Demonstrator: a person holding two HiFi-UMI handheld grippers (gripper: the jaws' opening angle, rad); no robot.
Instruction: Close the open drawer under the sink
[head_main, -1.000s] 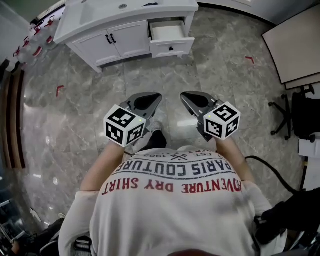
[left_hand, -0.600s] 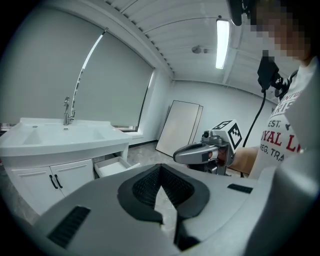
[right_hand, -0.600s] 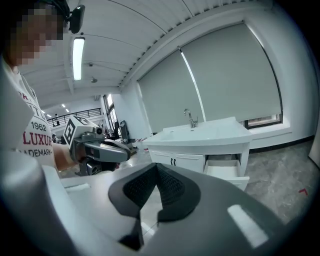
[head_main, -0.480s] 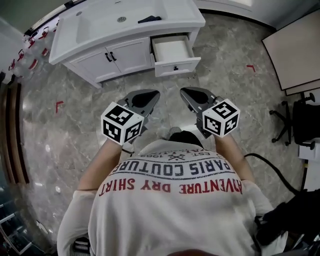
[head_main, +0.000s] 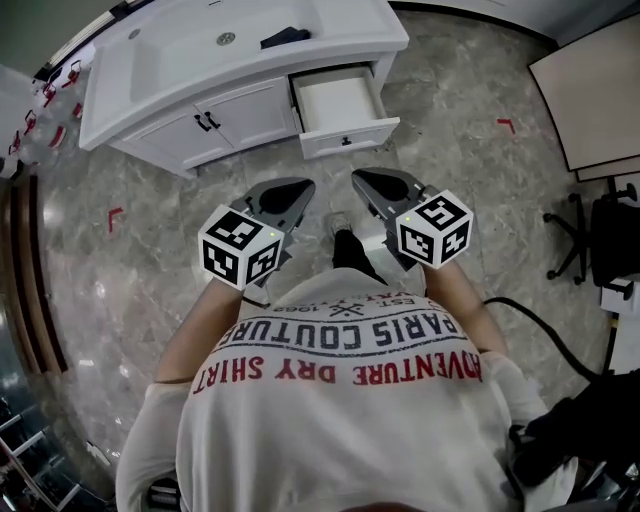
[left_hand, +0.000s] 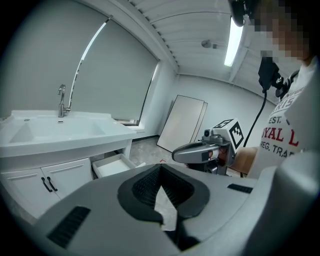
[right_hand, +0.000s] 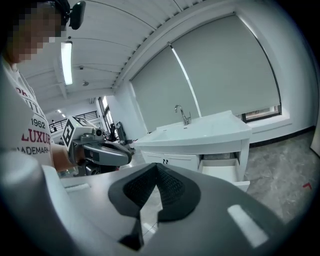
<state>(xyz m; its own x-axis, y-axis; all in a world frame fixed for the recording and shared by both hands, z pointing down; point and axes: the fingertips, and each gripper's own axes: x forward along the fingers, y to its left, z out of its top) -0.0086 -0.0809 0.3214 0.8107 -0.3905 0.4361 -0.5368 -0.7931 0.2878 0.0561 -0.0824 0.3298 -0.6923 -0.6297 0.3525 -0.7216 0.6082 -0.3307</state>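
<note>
Closer than a second ago: we have stepped toward the vanity, so more of its white top and sink shows in the head view. Both grippers sit about where they did, in front of our chest.

Drawer is at the vanity's right end, under the countertop and right of the two cabinet doors. It is pulled out, its white inside looks empty, and its front panel with a small dark knob faces us. It also shows in the left gripper view and the right gripper view.

Left gripper has its jaws together at the tips with nothing between them; its own view shows the ribbed pads meeting. Right gripper is the same, tips touching and empty. They are side by side, apart from each other, pointing toward the drawer and well short of it. Neither touches anything.

A dark object lies on the countertop behind the drawer; we cannot tell what it is. Faucet stands at the back of the sink. Grey marble floor has red tape marks. Our dark shoe shows between the grippers.
</note>
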